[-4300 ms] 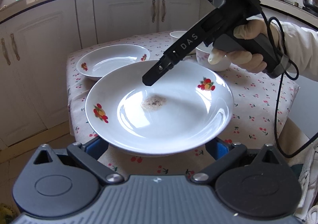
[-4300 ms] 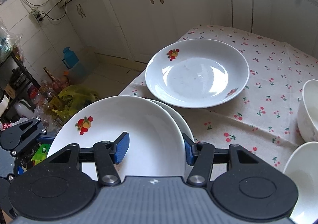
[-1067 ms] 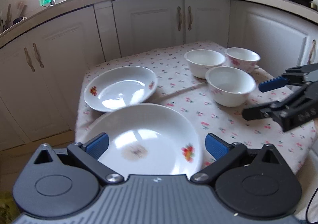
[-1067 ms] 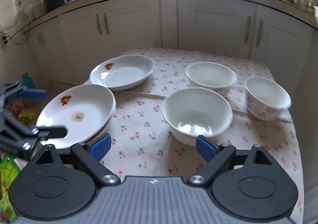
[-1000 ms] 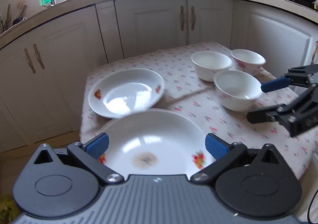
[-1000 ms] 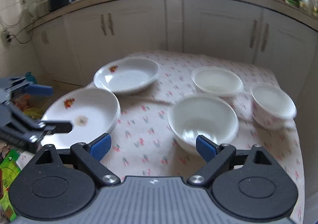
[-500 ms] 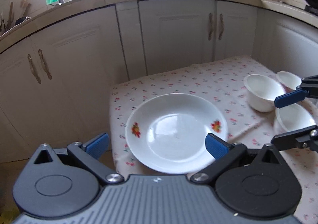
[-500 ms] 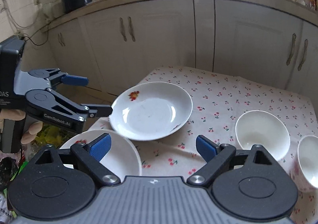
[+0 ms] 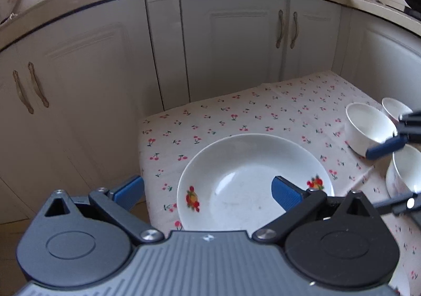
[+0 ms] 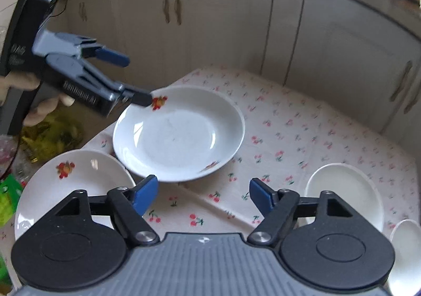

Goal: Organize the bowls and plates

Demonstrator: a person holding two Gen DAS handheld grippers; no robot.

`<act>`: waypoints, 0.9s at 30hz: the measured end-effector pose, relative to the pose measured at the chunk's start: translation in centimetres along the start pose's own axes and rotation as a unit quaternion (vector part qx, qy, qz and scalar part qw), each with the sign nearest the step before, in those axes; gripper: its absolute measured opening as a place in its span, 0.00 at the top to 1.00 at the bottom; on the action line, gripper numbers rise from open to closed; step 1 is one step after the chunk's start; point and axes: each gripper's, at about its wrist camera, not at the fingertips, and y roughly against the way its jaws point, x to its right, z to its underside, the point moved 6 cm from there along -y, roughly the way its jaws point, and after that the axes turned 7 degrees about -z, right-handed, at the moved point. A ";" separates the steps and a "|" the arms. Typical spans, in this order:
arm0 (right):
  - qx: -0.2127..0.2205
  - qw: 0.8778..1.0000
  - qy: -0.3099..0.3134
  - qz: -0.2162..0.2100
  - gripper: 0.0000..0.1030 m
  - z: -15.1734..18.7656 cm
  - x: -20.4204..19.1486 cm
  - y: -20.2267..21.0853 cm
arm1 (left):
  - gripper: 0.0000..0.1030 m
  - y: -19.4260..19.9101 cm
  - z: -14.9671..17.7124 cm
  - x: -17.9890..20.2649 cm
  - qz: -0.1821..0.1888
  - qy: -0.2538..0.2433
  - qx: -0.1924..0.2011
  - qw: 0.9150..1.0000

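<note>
A white plate (image 9: 250, 177) with fruit decals lies on the cherry-print tablecloth (image 9: 263, 112), right ahead of my open left gripper (image 9: 208, 192). In the right wrist view the same plate (image 10: 179, 135) fills the middle. A second plate (image 10: 76, 185) lies nearer, at lower left. My left gripper (image 10: 126, 77) hangs open over the far plate's left rim, its lower finger beside the fruit decal. The jaws of my right gripper (image 10: 204, 193) are closing with only cloth between them, and the plate's near rim is just ahead. Three white bowls (image 9: 365, 127) stand at the right.
White cabinet doors (image 9: 236, 46) close off the far side of the table. A bowl (image 10: 344, 196) sits by my right finger, and another bowl (image 10: 405, 251) is at the frame's corner. Bags and clutter (image 10: 52, 133) lie on the floor left of the table.
Both grippers have swung left, away from the bowls and toward the far plate. The right gripper's jaws have narrowed. The left gripper now reaches over that plate's rim.
</note>
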 end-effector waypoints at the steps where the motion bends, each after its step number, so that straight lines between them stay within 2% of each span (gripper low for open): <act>1: -0.004 1.000 0.001 0.002 0.23 0.0 0.1 -0.2 | 0.01 -0.3 0.0 0.0 0.001 -0.001 -0.002 1.000; 9: -0.008 0.998 -0.044 -0.032 0.25 -1.4 1.3 -1.9 | 0.02 -2.0 0.7 0.5 0.024 -0.020 -0.007 0.999; 13: -0.013 0.996 -0.076 -0.039 0.27 -2.3 2.1 -3.0 | 0.02 -0.3 2.0 -0.1 0.061 -0.040 0.018 0.997; 16: -0.023 0.996 -0.083 -0.035 0.29 -3.0 2.5 -3.9 | 0.02 1.0 3.8 -1.3 0.080 -0.050 0.021 0.995; 20: -0.035 0.994 -0.095 -0.036 0.32 -3.6 3.0 -5.4 | 0.02 1.3 6.0 -2.9 0.073 -0.067 0.011 0.995; 23: -0.040 0.991 -0.120 -0.048 0.32 -3.9 3.6 -6.3 | 0.03 1.0 6.8 -3.5 0.083 -0.076 0.012 0.994; 27: -0.052 0.986 -0.149 -0.056 0.32 -4.3 4.1 -7.4 | 0.04 -0.1 7.3 -3.5 0.130 -0.080 0.009 0.988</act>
